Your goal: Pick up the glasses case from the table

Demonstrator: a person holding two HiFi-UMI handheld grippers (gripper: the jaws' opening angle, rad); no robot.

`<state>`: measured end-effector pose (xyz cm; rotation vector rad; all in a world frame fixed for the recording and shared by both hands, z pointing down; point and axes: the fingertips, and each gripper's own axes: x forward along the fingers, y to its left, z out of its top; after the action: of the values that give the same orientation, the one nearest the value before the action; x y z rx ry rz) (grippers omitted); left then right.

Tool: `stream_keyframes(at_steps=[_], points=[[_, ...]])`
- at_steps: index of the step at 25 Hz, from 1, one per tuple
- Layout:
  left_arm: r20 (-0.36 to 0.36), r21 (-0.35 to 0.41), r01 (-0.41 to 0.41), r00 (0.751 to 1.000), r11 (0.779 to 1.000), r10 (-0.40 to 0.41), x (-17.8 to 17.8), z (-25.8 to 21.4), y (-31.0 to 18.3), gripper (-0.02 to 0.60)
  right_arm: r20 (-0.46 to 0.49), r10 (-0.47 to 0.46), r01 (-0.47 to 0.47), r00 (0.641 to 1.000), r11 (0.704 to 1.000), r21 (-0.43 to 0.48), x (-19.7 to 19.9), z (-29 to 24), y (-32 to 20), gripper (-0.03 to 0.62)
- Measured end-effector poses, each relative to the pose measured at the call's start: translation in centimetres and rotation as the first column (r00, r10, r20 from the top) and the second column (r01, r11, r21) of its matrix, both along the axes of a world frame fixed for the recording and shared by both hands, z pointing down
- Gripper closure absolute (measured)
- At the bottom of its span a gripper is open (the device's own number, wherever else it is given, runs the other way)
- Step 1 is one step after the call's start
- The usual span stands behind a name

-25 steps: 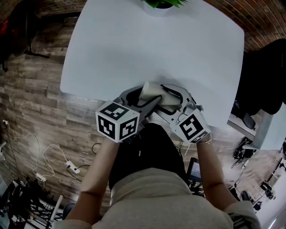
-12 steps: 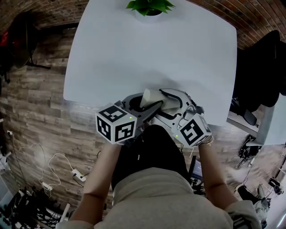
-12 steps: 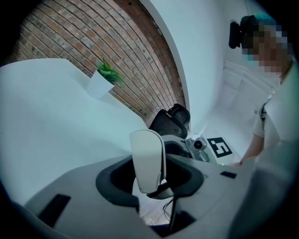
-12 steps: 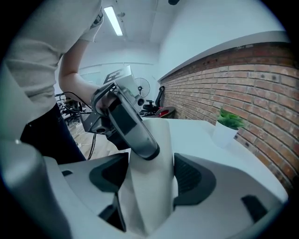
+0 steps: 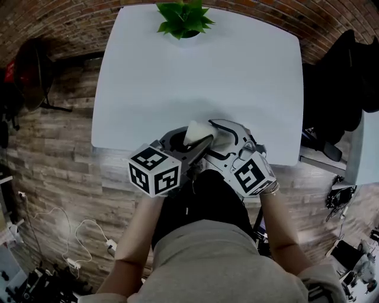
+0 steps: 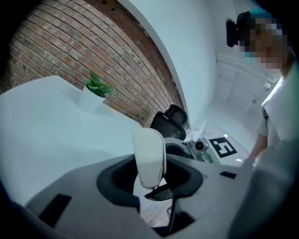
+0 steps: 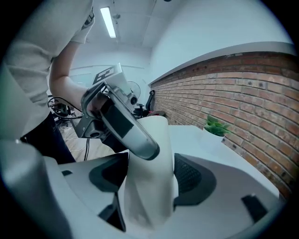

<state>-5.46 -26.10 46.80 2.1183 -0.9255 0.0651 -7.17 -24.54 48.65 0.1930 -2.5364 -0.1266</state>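
Head view, glasses case (image 5: pixel 198 129) held by left gripper (image 5: pixel 187 141), right gripper (image 5: pixel 224 137)

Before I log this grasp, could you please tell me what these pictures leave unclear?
- Head view: the near end of the glasses case is hidden behind the left gripper and right gripper.
- Right gripper view: the left gripper's finger crosses and covers part of the case's side.
- Head view: the pot of the plant is mostly hidden under its leaves.
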Motion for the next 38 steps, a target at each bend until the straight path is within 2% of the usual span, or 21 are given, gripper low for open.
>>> stream_keyframes(at_steps=[6, 16, 21, 25, 30, 35, 38], points=[[0.0, 0.031, 0.037, 0.999, 0.999, -0.037, -1.0, -2.0, -0.5, 0.428, 0.013, 0.088, -0.088, 0.996, 0.996, 0.002, 0.9, -1.6, -0.5, 0.289], [0.002, 0.102, 0.087, 0.996, 0.991, -0.088, -2.1, -5.8, -1.0, 0.43, 0.131, 0.216, -0.221, 0.967, 0.975, 0.02, 2.7, -6.5, -1.2, 0.29], [-0.002, 0.152, 0.104, 0.994, 0.983, -0.105, -2.2, -7.7, -1.6, 0.43, 0.185, 0.276, -0.286, 0.943, 0.958, 0.031, 3.7, -8.7, -1.8, 0.301], [0.01, 0.179, 0.121, 0.992, 0.976, -0.125, -2.5, -8.7, -2.0, 0.43, 0.197, 0.295, -0.308, 0.935, 0.95, 0.04, 4.3, -9.6, -2.4, 0.34], [0.028, 0.214, 0.142, 0.988, 0.967, -0.151, -2.9, -9.8, -2.6, 0.43, 0.279, 0.383, -0.386, 0.881, 0.921, -0.046, 5.3, -11.3, -3.9, 0.419], [0.013, 0.243, 0.179, 0.982, 0.953, -0.188, -3.4, -10.9, -3.5, 0.43, 0.378, 0.48, -0.433, 0.792, 0.877, -0.206, 5.9, -13.0, -5.5, 0.495], [0.004, 0.267, 0.194, 0.979, 0.944, -0.203, -3.6, -11.8, -3.8, 0.431, 0.394, 0.499, -0.443, 0.772, 0.867, -0.229, 6.0, -13.5, -6.2, 0.545]])
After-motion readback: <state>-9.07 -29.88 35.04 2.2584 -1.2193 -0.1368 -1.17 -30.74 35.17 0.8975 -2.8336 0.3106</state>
